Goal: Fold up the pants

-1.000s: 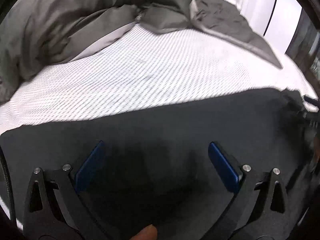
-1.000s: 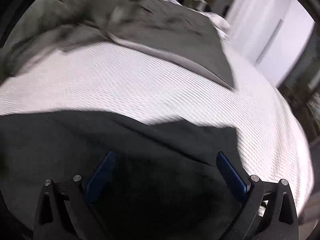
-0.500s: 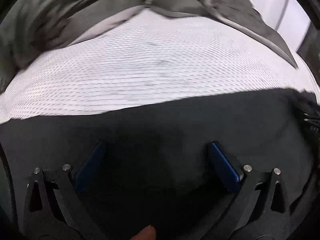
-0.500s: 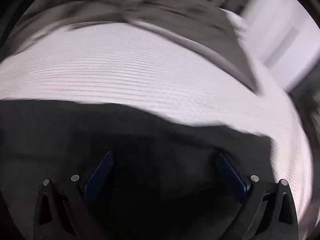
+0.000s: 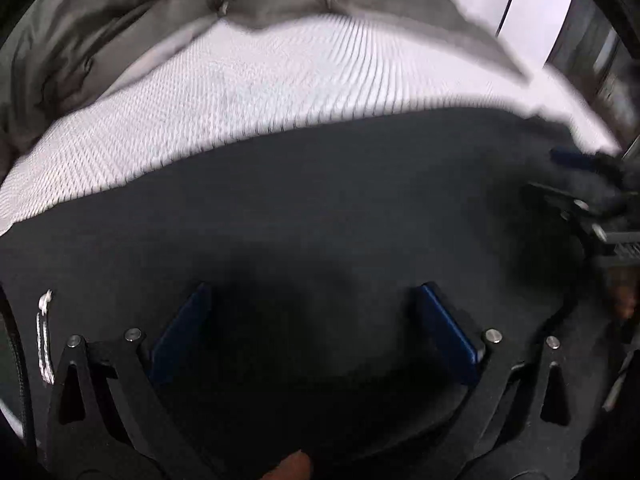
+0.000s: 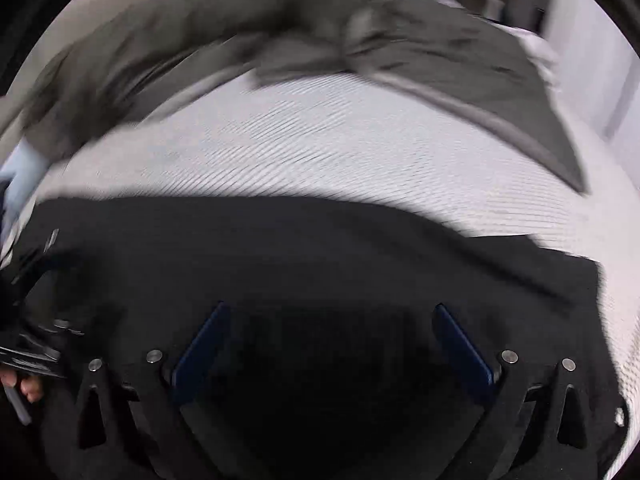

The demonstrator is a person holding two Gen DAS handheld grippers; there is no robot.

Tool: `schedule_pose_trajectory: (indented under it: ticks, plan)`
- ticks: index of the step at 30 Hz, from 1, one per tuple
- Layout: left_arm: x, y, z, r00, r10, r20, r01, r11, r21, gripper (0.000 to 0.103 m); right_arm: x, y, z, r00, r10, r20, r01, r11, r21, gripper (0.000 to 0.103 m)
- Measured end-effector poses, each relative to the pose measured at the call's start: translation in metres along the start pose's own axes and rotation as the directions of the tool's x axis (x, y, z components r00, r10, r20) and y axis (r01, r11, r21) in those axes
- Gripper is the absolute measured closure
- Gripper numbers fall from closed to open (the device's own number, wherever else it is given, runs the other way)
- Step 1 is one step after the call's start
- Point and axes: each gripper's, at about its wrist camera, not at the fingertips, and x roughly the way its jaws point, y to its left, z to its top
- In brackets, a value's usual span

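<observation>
Black pants (image 5: 320,208) lie flat across the near part of a white mattress (image 5: 280,92). A white drawstring (image 5: 43,336) shows at their left end. My left gripper (image 5: 314,292) is open, jaws wide apart just above the dark cloth. In the right wrist view the pants (image 6: 320,264) fill the lower half, with their end edge at the right. My right gripper (image 6: 330,312) is open above them, holding nothing. The right gripper also shows at the right edge of the left wrist view (image 5: 580,184).
A crumpled grey duvet (image 5: 120,20) is bunched at the far side of the bed, also in the right wrist view (image 6: 360,40). A white wall or door (image 5: 536,4) stands at the far right. The mattress edge curves off at the right (image 6: 612,320).
Both grippers have moved over the pants, staying open. The drawstring has come into the left wrist view. The views are blurred by motion.
</observation>
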Motion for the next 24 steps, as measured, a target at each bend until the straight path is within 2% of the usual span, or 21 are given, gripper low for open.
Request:
schedule_pose_trajectory:
  ticks: [1,3,5,7,8,9,10,11,14,16,17,18,21,24]
  plan:
    - [0.000,0.002,-0.003,1.000,0.021,-0.004,-0.021,1.000,-0.006,0.001,0.006,0.015,-0.013,0.999,-0.019,-0.037,0.017,0.998,-0.054,0.001]
    - [-0.011,0.015,-0.012,0.998,0.065,-0.001,-0.065,0.997,-0.037,0.001,0.019,0.012,-0.030,0.991,-0.098,-0.086,0.087,0.988,-0.125,0.001]
    - [-0.020,0.031,-0.020,0.988,0.155,0.017,-0.154,0.987,-0.048,0.001,0.009,-0.009,-0.047,0.988,-0.132,-0.079,0.124,0.987,-0.102,0.001]
    - [-0.028,0.056,-0.033,0.980,0.199,0.025,-0.195,0.976,-0.095,0.001,-0.003,-0.045,-0.062,0.962,-0.263,-0.077,0.260,0.964,-0.052,0.001]
    - [-0.034,0.071,-0.040,0.982,0.187,0.026,-0.182,0.974,-0.135,0.001,-0.008,-0.066,-0.069,0.939,-0.335,-0.080,0.335,0.942,-0.018,0.001]
    - [-0.042,0.083,-0.046,0.986,0.161,0.035,-0.153,0.973,-0.172,0.002,-0.011,-0.082,-0.075,0.928,-0.363,-0.083,0.366,0.930,0.020,0.001]
    - [-0.051,0.091,-0.051,0.990,0.130,0.055,-0.117,0.973,-0.198,0.002,-0.019,-0.095,-0.082,0.949,-0.308,-0.071,0.312,0.947,0.070,0.001]
    - [-0.065,0.098,-0.057,0.989,0.124,0.082,-0.103,0.969,-0.223,0.002,-0.025,-0.098,-0.085,0.960,-0.274,-0.061,0.279,0.957,0.083,0.002]
    - [-0.119,0.110,-0.079,0.969,0.136,0.206,-0.076,0.958,-0.275,0.001,-0.059,-0.085,-0.094,0.965,-0.263,0.014,0.262,0.964,0.054,0.001]
    - [-0.145,0.109,-0.098,0.960,0.111,0.256,-0.032,0.955,-0.295,0.001,-0.096,-0.079,-0.114,0.978,-0.189,0.084,0.181,0.979,0.097,0.001]
    - [-0.163,0.109,-0.115,0.953,0.121,0.277,-0.034,0.954,-0.299,0.001,-0.114,-0.078,-0.125,0.983,-0.135,0.123,0.122,0.986,0.110,0.001]
    - [-0.175,0.106,-0.123,0.948,0.144,0.284,-0.054,0.952,-0.302,0.001,-0.132,-0.071,-0.137,0.982,-0.094,0.162,0.076,0.991,0.112,0.000]
    - [-0.216,0.115,-0.168,0.930,0.226,0.289,-0.125,0.936,-0.329,0.001,-0.163,-0.057,-0.167,0.976,-0.055,0.209,0.037,0.996,0.087,0.000]
    - [-0.246,0.129,-0.212,0.920,0.241,0.309,-0.112,0.917,-0.382,0.001,-0.185,-0.056,-0.190,0.973,-0.023,0.228,0.003,0.996,0.087,0.000]
